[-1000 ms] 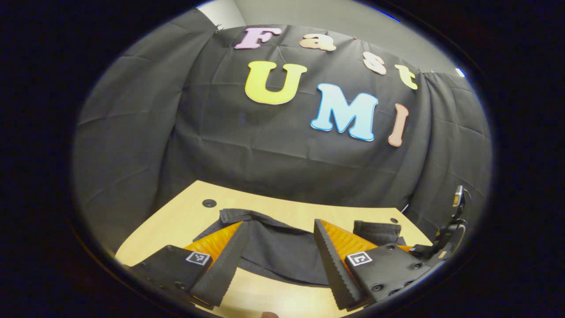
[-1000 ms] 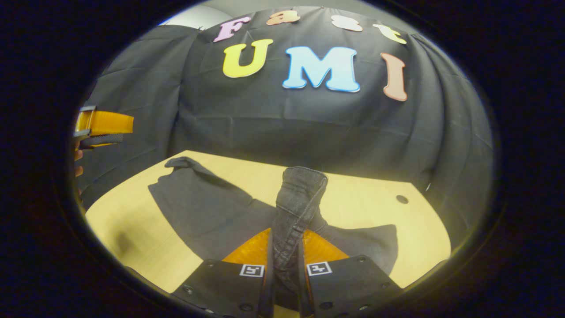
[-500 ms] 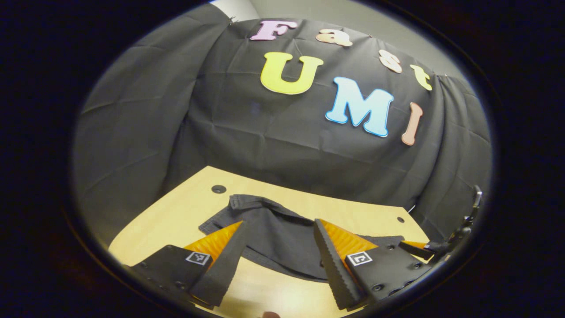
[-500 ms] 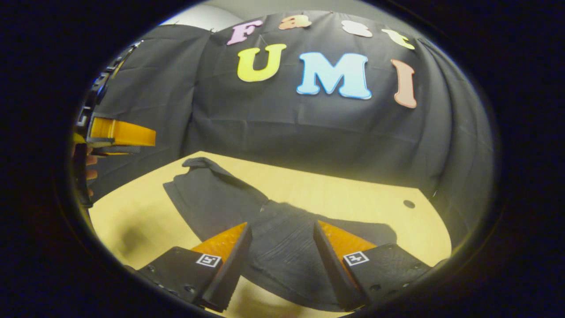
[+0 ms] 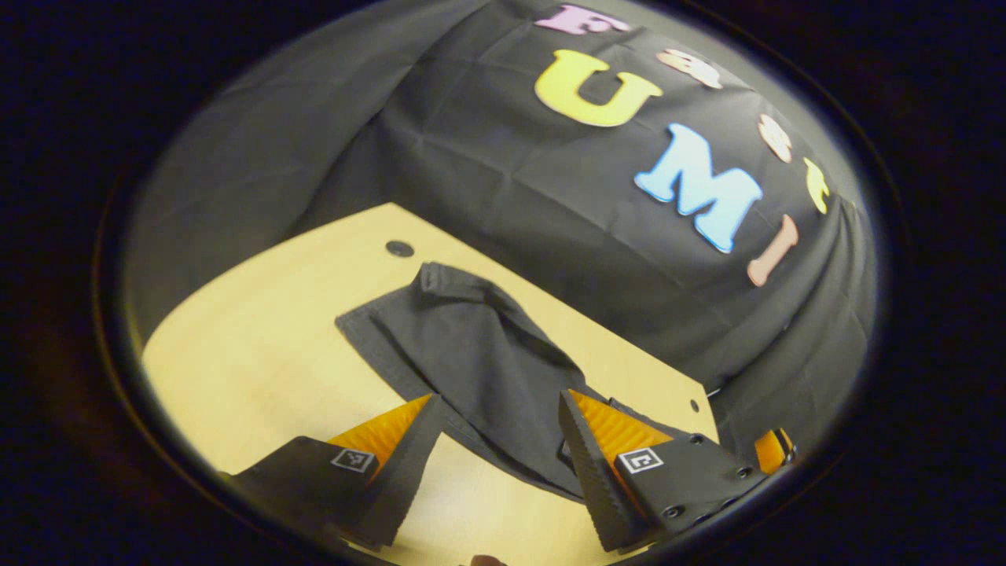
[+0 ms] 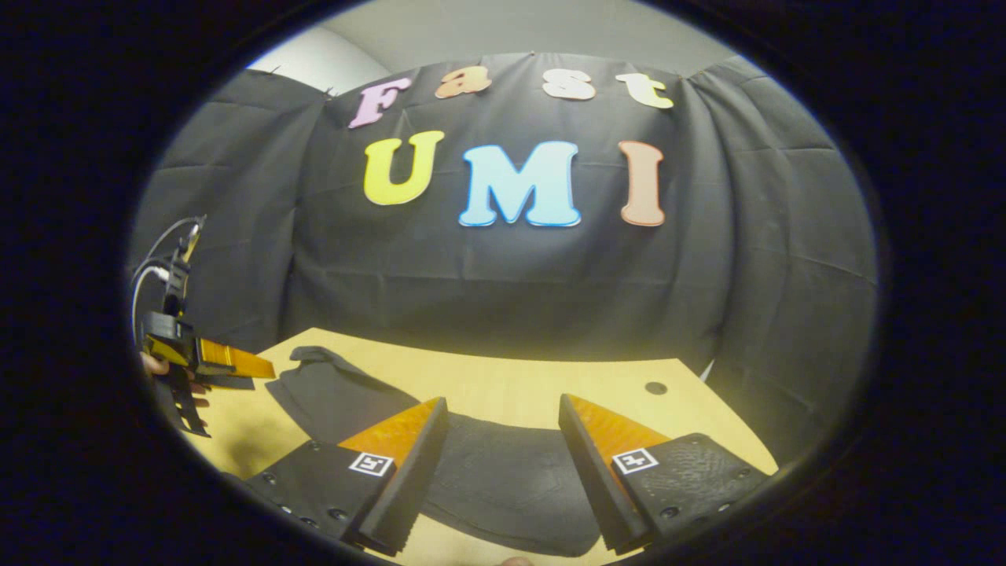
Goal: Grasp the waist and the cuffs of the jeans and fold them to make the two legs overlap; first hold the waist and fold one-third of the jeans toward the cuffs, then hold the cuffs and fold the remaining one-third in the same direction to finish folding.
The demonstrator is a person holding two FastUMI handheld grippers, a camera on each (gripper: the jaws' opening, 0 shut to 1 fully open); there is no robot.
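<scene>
While both grippers hover spread and empty, left gripper (image 5: 497, 464) and right gripper (image 6: 503, 464), the jeans (image 5: 471, 369) lie flat on the counter (image 5: 259, 346), stretched lengthwise across it.

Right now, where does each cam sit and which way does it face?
Left gripper view: rides the left gripper, tilted, looking down across the jeans on the table; own open fingers at bottom.
Right gripper view: rides the right gripper, level toward the booth wall; own open fingers at bottom, left gripper and a hand far left.
Shared: jeans, table, wall.
</scene>
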